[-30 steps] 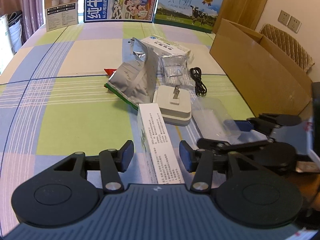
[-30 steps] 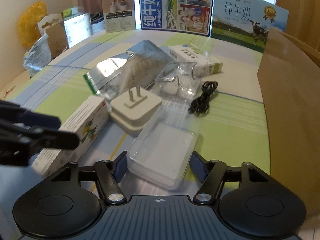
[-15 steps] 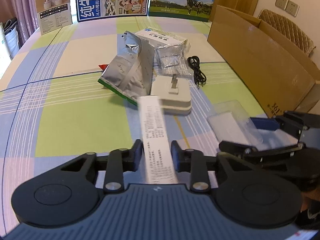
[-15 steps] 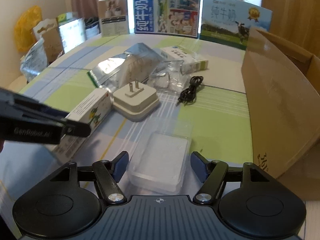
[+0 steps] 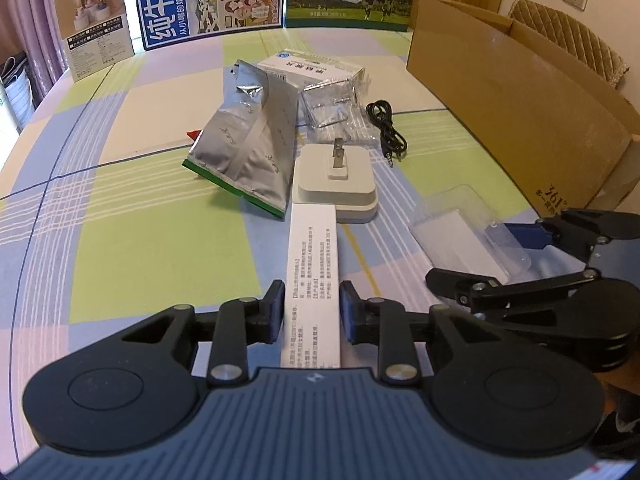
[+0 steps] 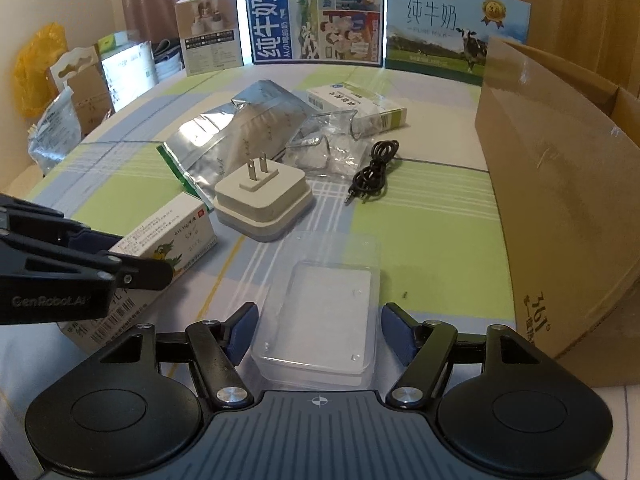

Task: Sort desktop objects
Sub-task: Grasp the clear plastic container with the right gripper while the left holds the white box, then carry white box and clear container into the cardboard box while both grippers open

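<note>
Left wrist view: the left gripper (image 5: 312, 312) was closed on the near end of a long white medicine box (image 5: 313, 276), both blue pads pressed against its sides. The box pointed away from the camera, its far end just beside a white plug adapter (image 5: 335, 188) lying prongs-up on the checked tablecloth (image 5: 120, 220). A crumpled silver foil pouch (image 5: 248, 148) lay left of the adapter. Behind it were a second, flat medicine box (image 5: 312, 66), a crinkled clear wrapper (image 5: 336, 110) and a coiled black audio cable (image 5: 386, 128). An open cardboard box (image 5: 512, 92) stood along the right edge of the table. The right gripper (image 5: 516, 260) appeared at right, its fingers either side of a clear plastic case (image 5: 460, 236).

Right wrist view: the right gripper (image 6: 318, 334) stood wide, fingers apart from the clear plastic case (image 6: 320, 320), which lay flat on the cloth between them; contact was not evident. The left gripper (image 6: 116, 248) entered from the left, clamped on the medicine box (image 6: 168, 240), which showed a green crocodile print. The adapter (image 6: 264, 200), foil pouch (image 6: 236, 136), wrapper (image 6: 324, 146), cable (image 6: 372, 172) and far medicine box (image 6: 360, 106) lay beyond. The cardboard box (image 6: 552, 200) stood at right. Milk cartons (image 6: 316, 20) lined the far table edge
</note>
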`<state>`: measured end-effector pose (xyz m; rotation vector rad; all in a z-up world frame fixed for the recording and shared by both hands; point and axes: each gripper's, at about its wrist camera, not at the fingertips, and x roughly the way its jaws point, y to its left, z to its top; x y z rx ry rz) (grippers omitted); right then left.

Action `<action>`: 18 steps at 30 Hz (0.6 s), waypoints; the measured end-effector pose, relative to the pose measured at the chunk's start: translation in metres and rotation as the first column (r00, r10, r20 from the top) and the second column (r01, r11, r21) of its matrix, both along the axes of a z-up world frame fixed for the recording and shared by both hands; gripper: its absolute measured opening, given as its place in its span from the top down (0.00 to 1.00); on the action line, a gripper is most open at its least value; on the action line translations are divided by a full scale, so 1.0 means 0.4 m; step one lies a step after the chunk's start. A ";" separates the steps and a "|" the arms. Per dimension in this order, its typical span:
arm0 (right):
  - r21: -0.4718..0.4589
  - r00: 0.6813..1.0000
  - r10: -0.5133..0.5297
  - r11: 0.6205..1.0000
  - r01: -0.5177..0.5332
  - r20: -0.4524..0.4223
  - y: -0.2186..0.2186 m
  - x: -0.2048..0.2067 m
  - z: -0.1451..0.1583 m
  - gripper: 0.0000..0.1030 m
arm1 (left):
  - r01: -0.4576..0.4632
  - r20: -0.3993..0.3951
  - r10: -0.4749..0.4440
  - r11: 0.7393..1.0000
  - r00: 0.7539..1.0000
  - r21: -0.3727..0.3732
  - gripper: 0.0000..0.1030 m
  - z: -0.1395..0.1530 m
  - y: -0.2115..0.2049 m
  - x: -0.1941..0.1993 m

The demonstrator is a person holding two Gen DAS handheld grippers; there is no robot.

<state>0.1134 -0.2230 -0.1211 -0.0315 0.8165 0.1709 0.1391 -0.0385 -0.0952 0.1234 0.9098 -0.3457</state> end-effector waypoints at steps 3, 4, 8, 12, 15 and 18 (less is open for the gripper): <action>0.001 1.000 -0.008 1.000 0.008 0.002 -0.002 0.000 -0.001 0.36 | 0.010 -0.005 -0.010 1.000 1.000 0.026 0.77 -0.009 -0.009 0.002; -0.003 1.000 -0.008 1.000 0.008 0.004 -0.001 -0.001 -0.002 0.36 | 0.013 -0.009 -0.012 0.999 1.000 0.038 0.78 -0.013 -0.013 0.002; -0.019 1.000 -0.008 1.000 0.008 0.009 0.000 -0.004 0.000 0.48 | 0.014 -0.016 -0.013 0.999 1.000 0.034 0.79 -0.015 -0.015 -0.004; -0.007 1.000 -0.022 1.000 0.022 0.014 -0.007 -0.007 0.004 0.48 | 0.009 -0.005 -0.009 1.000 1.000 0.010 0.79 -0.005 -0.010 -0.012; -0.013 0.999 -0.026 1.000 0.026 0.047 -0.010 -0.015 0.019 0.48 | -0.005 0.004 0.005 1.000 1.000 -0.012 0.79 0.005 -0.005 -0.016; -0.018 0.998 -0.023 1.000 0.024 0.061 -0.010 -0.022 0.030 0.48 | -0.017 0.005 0.017 0.999 1.000 -0.029 0.79 0.009 0.003 -0.016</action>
